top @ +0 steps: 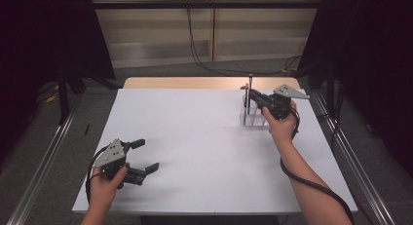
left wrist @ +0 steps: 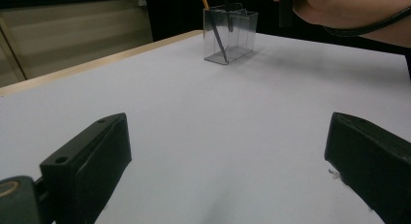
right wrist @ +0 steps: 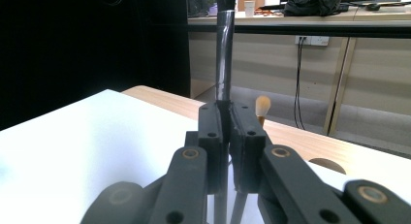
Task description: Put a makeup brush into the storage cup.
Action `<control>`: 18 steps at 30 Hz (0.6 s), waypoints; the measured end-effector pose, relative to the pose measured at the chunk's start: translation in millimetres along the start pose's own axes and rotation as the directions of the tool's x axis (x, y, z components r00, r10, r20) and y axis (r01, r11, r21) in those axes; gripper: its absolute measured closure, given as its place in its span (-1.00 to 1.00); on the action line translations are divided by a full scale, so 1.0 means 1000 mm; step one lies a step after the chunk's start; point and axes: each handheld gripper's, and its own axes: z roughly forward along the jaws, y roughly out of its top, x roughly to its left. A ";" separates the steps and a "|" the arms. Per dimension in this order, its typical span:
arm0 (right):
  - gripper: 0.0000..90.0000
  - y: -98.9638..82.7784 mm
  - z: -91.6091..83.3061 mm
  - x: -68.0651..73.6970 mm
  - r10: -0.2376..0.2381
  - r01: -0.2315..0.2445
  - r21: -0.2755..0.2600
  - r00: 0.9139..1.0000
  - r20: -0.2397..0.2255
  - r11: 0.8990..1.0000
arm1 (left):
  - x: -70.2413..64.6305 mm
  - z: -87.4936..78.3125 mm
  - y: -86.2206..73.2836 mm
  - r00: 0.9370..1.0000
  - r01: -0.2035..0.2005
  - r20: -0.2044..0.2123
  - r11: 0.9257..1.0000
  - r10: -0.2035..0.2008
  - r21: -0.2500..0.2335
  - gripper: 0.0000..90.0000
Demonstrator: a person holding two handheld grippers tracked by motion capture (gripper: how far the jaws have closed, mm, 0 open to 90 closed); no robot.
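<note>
At lower left of the high view, the left tool rests on the white table, jaws spread wide and empty. At upper right, the right tool is clamped tight on a dark pen standing upright over the clear holder. The light holder could tip or slide if the pen catches its rim or divider. A brush stands beside.

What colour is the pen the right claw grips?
Dark grey to black pen; the right gripper view shows it best.
</note>
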 end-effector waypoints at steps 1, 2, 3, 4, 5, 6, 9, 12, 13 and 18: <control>0.87 0.000 0.000 0.000 0.001 -0.001 0.000 1.000 0.000 1.000 | 0.000 0.000 0.000 1.000 0.000 0.000 1.000 0.000 0.001 -0.94; 0.87 0.000 -0.001 0.000 0.001 -0.001 -0.001 1.000 0.001 1.000 | 0.000 0.000 0.000 1.000 -0.001 0.000 1.000 0.001 0.001 -0.94; 0.87 0.000 -0.001 0.000 0.000 0.000 -0.003 1.000 0.002 1.000 | 0.000 0.000 0.000 1.000 -0.001 0.000 1.000 0.001 0.001 -0.94; 0.87 0.000 -0.002 0.000 0.002 -0.002 -0.003 1.000 0.003 1.000 | 0.000 0.000 0.000 1.000 -0.001 0.000 1.000 0.001 0.001 -0.94; 0.87 0.000 -0.002 -0.001 0.001 -0.001 -0.004 1.000 0.004 1.000 | 0.000 0.000 0.000 1.000 -0.001 0.001 1.000 0.001 0.001 -0.94; 0.87 0.000 -0.003 -0.001 0.002 -0.002 -0.004 1.000 0.003 1.000 | 0.000 0.000 0.000 1.000 -0.001 0.002 1.000 0.001 0.001 -0.94; 0.87 0.000 -0.004 -0.001 0.001 -0.001 -0.006 1.000 0.007 1.000 | 0.000 0.001 0.000 1.000 -0.001 0.001 1.000 0.001 0.002 -0.94; 0.87 -0.001 -0.006 -0.001 0.004 -0.004 -0.007 1.000 0.008 1.000 | 0.000 0.001 0.000 1.000 -0.001 0.002 1.000 0.001 0.002 -0.94; 0.87 -0.001 -0.006 -0.001 0.005 -0.005 -0.006 1.000 0.008 1.000 | 0.000 0.001 0.000 1.000 -0.001 0.002 1.000 0.001 0.002 -0.94; 0.87 0.000 -0.008 -0.001 0.005 -0.005 -0.006 1.000 0.007 1.000 | 0.000 0.002 0.000 1.000 -0.002 0.005 1.000 0.002 -0.001 -0.94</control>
